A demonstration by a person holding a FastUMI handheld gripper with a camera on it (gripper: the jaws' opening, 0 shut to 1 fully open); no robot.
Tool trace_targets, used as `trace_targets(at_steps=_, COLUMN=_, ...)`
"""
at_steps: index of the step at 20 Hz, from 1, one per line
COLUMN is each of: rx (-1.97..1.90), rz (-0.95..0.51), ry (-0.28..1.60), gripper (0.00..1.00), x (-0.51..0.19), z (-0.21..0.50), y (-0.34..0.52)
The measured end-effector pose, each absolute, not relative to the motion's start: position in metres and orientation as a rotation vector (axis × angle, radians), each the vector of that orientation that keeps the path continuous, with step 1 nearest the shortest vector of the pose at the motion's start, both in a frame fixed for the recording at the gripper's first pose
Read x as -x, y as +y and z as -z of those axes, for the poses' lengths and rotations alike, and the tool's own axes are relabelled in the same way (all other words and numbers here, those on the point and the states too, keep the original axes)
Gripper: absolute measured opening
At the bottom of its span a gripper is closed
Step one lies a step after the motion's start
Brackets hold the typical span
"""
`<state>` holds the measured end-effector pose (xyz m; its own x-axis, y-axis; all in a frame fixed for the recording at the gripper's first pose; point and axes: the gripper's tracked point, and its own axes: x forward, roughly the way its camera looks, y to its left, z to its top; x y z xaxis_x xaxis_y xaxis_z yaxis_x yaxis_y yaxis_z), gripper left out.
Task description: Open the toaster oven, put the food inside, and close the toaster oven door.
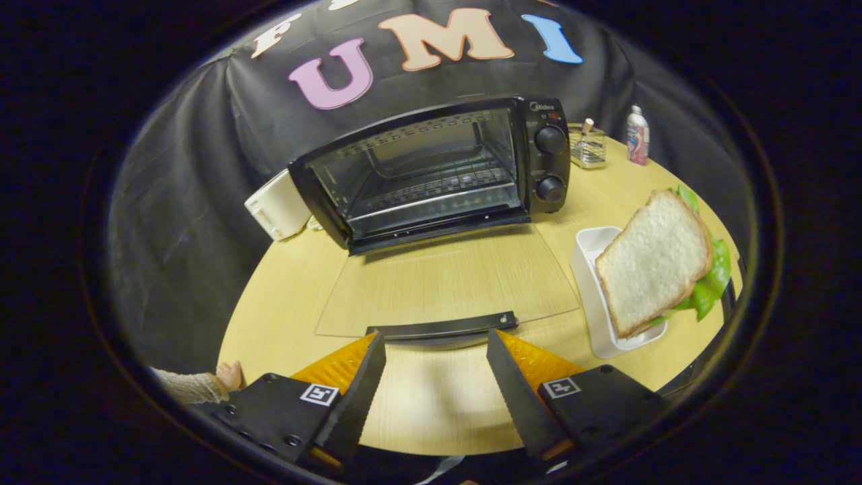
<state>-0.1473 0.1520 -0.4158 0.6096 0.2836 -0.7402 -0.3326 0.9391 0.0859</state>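
Observation:
A black toaster oven (431,168) stands at the back of the round wooden table (283,289). Its glass door (448,283) lies folded down flat toward me, and its dark handle (441,327) sits just ahead of my fingertips. Inside, a wire rack (438,185) shows. To the right of the door, a sandwich (656,263) of white bread and green lettuce rests on a white tray (589,269). My gripper (436,343) hovers open just behind the door handle, with nothing between its fingers.
A white box-like appliance (276,205) sits to the left of the oven. Behind the oven's right side stand a clear holder (588,148) and a small bottle (637,135). A person's hand and sleeve (202,384) rest at the table's near left edge.

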Motion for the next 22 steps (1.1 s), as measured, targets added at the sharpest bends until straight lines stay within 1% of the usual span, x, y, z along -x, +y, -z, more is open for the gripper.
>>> trace_targets(at_steps=2, rx=0.118, rz=-0.368, ry=0.860, gripper=0.94, x=0.146, z=0.391, y=0.130)
trace_targets(at_steps=5, rx=0.113, rz=-0.350, ry=0.860, gripper=0.94, x=0.124, z=0.346, y=0.101)
trace_targets(at_steps=8, rx=0.099, rz=-0.269, ry=0.815, gripper=0.94, x=0.080, z=0.298, y=0.062)
trace_targets(at_steps=10, rx=0.109, rz=-0.200, ry=0.820, gripper=0.94, x=0.059, z=0.280, y=0.026)
trace_targets(at_steps=12, rx=0.097, rz=-0.143, ry=0.886, gripper=0.94, x=0.053, z=0.287, y=0.000)
trace_targets(at_steps=14, rx=0.078, rz=-0.113, ry=0.989, gripper=0.94, x=0.057, z=0.311, y=-0.020)
trace_targets(at_steps=17, rx=0.034, rz=-0.104, ry=1.108, gripper=0.94, x=0.064, z=0.345, y=-0.028)
trace_targets(at_steps=21, rx=0.039, rz=-0.090, ry=1.166, gripper=0.94, x=0.060, z=0.373, y=-0.034)
trace_targets(at_steps=22, rx=0.038, rz=-0.092, ry=1.172, gripper=0.88, x=0.060, z=0.377, y=-0.034)
